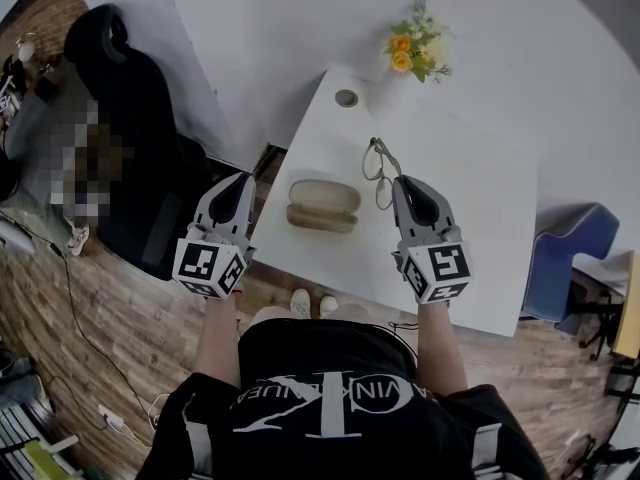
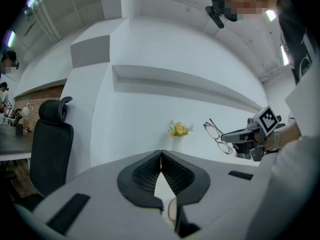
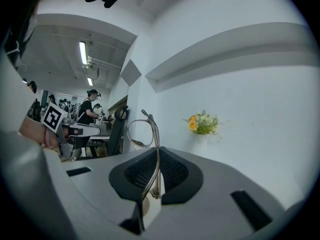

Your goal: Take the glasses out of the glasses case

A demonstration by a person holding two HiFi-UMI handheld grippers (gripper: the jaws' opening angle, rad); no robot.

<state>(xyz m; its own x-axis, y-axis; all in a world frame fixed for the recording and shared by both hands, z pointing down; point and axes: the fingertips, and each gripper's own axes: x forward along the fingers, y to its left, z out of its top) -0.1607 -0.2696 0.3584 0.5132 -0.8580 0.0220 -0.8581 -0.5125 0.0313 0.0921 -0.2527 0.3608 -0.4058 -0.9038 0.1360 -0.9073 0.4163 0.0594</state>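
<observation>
Thin-framed glasses [image 1: 381, 173] hang in the air above the white table [image 1: 470, 228], gripped by my right gripper [image 1: 399, 182], which is shut on one temple arm. In the right gripper view the glasses [image 3: 145, 134] stick up from between the closed jaws. The beige glasses case [image 1: 323, 206] lies open on the table, left of the glasses. My left gripper [image 1: 242, 180] hovers off the table's left edge, level, shut with nothing in it [image 2: 161, 156]. From the left gripper view the glasses [image 2: 218, 132] show at right, held by the right gripper [image 2: 227, 136].
A white vase of yellow flowers [image 1: 412, 50] stands at the table's far edge, near a round cable hole [image 1: 346, 98]. A black office chair [image 1: 125, 118] sits left of the table and a blue seat [image 1: 570, 258] at right. People stand in the background at a far desk [image 3: 92, 111].
</observation>
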